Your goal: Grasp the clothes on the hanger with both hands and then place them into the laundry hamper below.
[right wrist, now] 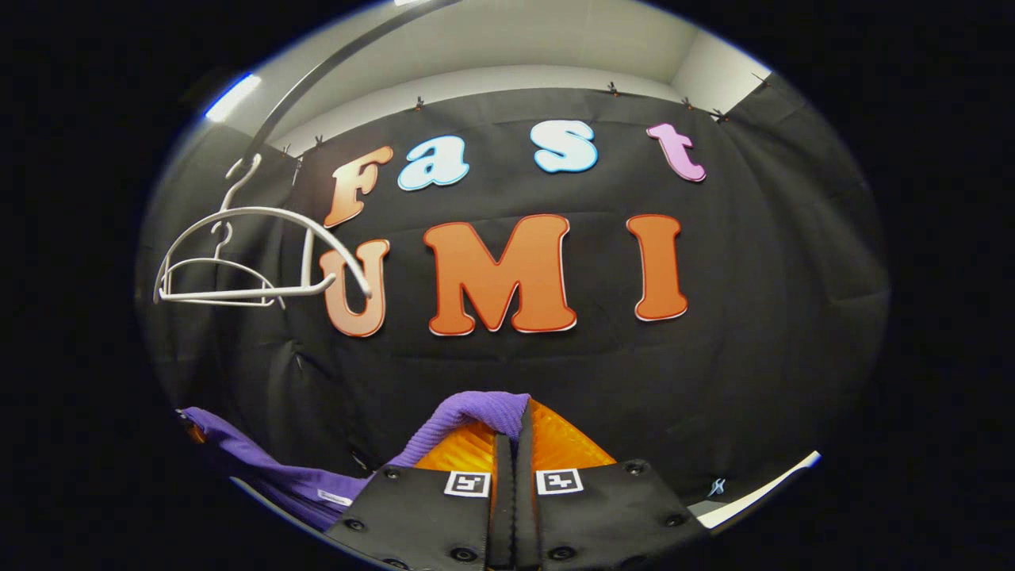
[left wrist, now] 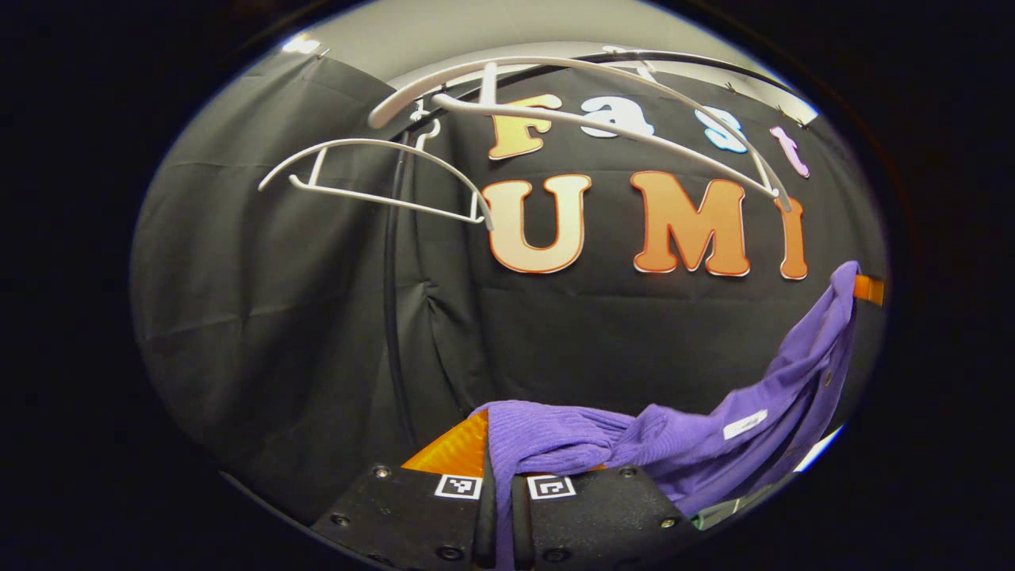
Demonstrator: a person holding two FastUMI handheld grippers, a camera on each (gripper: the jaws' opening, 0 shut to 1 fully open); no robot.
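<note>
Purple ribbed-knit garment (left wrist: 698,444) sits pinched between the left gripper (left wrist: 501,468) fingers, stretching off to the right. In the right gripper view, its other end is pinched in the right gripper (right wrist: 511,444) and trails down to the left. Two bare white plastic hangers (left wrist: 373,178) hang above, in front of the booth wall.

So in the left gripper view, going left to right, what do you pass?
Smaller white hanger → larger white hanger → purple garment, stretched from the left gripper → the other gripper at the far right.
</note>
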